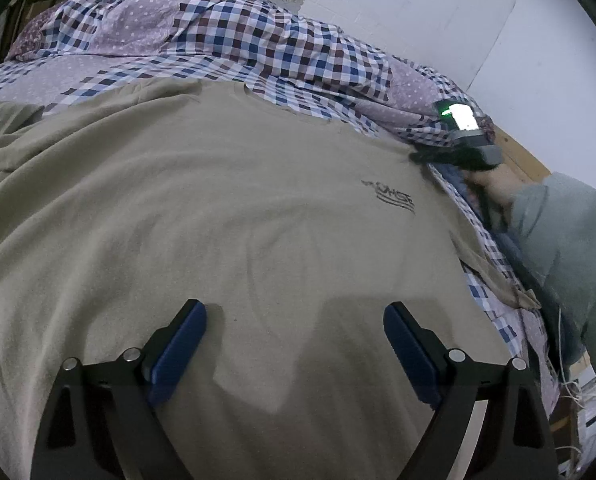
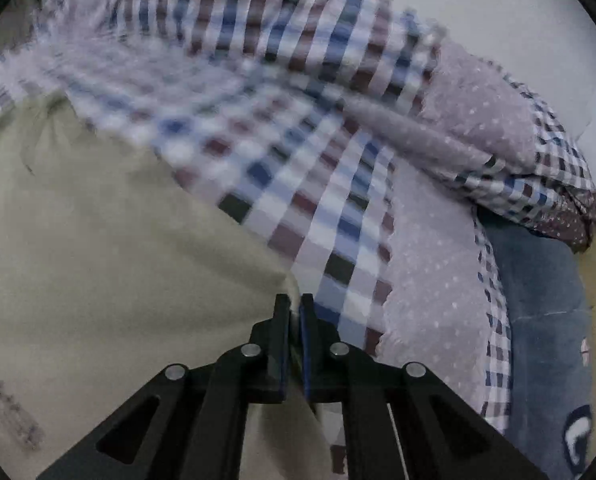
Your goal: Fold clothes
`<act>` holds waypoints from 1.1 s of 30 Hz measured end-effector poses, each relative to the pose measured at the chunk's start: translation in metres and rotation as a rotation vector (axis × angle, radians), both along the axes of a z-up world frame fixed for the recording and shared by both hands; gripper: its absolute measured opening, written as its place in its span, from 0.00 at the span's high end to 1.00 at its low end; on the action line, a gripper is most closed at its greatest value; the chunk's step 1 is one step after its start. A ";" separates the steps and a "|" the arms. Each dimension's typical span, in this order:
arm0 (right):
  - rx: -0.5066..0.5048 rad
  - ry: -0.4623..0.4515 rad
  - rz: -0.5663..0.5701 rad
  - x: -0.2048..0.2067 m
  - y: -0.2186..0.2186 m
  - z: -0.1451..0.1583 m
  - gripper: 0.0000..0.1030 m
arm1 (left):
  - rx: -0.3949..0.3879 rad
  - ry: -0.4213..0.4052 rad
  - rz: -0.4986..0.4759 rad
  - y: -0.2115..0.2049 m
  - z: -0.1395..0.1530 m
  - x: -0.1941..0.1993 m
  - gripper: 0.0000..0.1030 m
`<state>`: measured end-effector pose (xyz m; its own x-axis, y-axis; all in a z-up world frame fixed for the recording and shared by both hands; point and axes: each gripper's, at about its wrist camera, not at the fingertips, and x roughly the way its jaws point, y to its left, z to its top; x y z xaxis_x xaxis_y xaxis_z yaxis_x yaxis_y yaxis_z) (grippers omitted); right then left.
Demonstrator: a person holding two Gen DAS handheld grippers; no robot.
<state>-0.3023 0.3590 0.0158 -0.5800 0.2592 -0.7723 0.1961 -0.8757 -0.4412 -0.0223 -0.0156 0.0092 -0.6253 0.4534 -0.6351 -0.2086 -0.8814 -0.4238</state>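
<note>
Khaki t-shirt (image 1: pixel 226 216) lies spread front-up on the checked bedding (image 1: pixel 234 36), small dark chest print (image 1: pixel 389 198) facing up. Collar end sits toward the bunched part of the bedding; one sleeve lies rumpled off the shirt's far left side.

Left gripper (image 1: pixel 294 344): tongs spread wide, hovering over the shirt's lower body, nothing between the blue pads (image 1: pixel 178 354).

Right gripper (image 2: pixel 295 320): tongs pressed together, pinching the shirt's edge (image 2: pixel 286 276) where khaki meets the checked bedding. Right wrist view is motion-blurred, so fabric detail there is soft. From the left wrist view, the right gripper body (image 1: pixel 463 136) with a lit green indicator sits at the shirt's right shoulder side, held by a hand (image 1: pixel 493 188) in a grey-green sleeve (image 1: pixel 565 248).
</note>
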 end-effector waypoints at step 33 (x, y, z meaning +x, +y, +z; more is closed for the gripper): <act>-0.348 0.092 0.023 0.223 -0.201 0.063 0.28 | 0.060 0.235 0.291 -0.149 0.105 0.020 0.08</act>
